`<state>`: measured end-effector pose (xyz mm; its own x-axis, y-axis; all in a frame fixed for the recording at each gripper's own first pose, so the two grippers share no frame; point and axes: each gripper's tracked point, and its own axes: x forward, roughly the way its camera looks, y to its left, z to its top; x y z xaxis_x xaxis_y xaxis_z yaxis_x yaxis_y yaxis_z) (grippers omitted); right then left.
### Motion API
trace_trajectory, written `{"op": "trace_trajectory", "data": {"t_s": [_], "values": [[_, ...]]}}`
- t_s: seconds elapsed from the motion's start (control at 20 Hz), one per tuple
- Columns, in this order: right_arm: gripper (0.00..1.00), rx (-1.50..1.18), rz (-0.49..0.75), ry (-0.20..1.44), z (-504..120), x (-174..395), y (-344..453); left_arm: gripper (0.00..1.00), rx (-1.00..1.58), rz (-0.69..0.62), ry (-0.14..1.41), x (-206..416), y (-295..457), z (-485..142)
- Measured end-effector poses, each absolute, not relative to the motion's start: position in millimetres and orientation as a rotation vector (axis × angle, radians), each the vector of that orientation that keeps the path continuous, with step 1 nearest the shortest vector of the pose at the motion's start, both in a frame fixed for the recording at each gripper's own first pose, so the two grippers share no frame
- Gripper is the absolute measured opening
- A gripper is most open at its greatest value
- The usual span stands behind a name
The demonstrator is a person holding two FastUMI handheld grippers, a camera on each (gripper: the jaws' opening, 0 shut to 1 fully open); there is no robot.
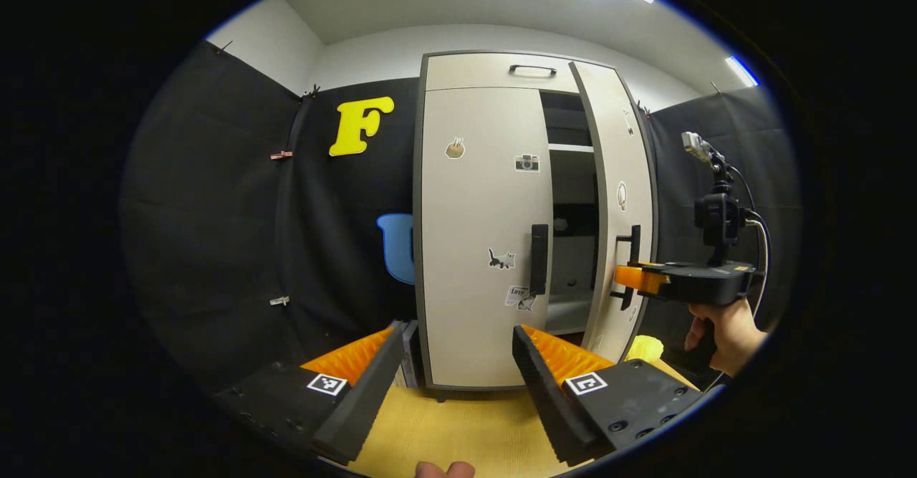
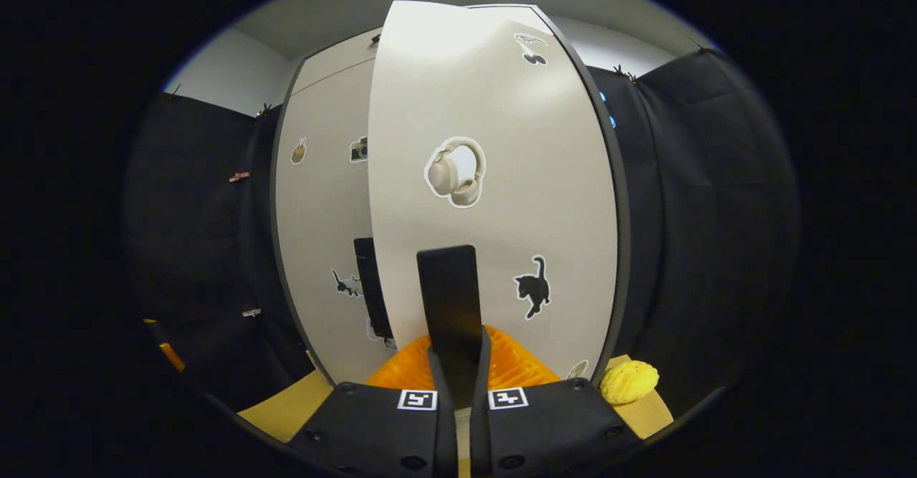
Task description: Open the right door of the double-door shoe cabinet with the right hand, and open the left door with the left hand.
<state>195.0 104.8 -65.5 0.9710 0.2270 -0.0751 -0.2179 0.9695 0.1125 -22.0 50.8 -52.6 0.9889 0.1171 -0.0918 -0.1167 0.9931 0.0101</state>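
In the left gripper view the left gripper (image 1: 451, 363) sits low, its two fingers spread wide apart with nothing between them, aimed at the shoe cabinet (image 1: 494, 69) ahead. The cabinet stands upright on a pale wooden table (image 1: 458, 428), its long axis vertical, against the black cloth wall. Its left door (image 1: 483, 234) is flat and closed, facing the camera, with small stickers on it and a dark vertical handle (image 1: 539, 259) near its inner edge. Just right of that handle a dark gap shows the shelves (image 1: 569, 148) inside. Next comes the right door (image 1: 617, 213), swung partly outward on its right-hand hinge so its free edge points toward the camera; it also runs top to bottom. At its handle (image 1: 630, 263) sits the right gripper (image 1: 634, 279), held level by a hand (image 1: 723, 335) at the far right. A yellow lumpy object (image 1: 645, 349) lies on the table by the cabinet's lower right corner.

In the right gripper view the closed left door (image 2: 319, 249) and its handle (image 2: 372, 288) stand at left. The angled right door (image 2: 494, 177) rises in the middle, bearing a headphones sticker (image 2: 456, 172) and a black cat sticker (image 2: 533, 288). The right gripper (image 2: 456, 363) has its fingers pressed together on the right door's upright handle (image 2: 449, 292). The yellow object (image 2: 629, 382) rests at lower right.
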Motion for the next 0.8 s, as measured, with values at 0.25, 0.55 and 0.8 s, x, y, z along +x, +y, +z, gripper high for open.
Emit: {"op": "trace_trajectory", "data": {"t_s": [0.25, 0.55, 0.8], "values": [[0.11, 0.115, 0.224, 0.082, -60.4, 184.4, 89.4, 0.95, 0.006, 0.111, 0.095, -27.0, 41.1, -54.2], [0.11, 0.064, 0.205, 0.094, -60.9, 180.5, 73.0, 0.95, 0.007, 0.084, 0.099, -22.6, 24.0, -55.4], [0.1, 0.057, 0.196, 0.091, -59.7, 178.2, 66.7, 0.95, 0.008, 0.05, 0.092, -16.0, 8.4, -52.0]]}}
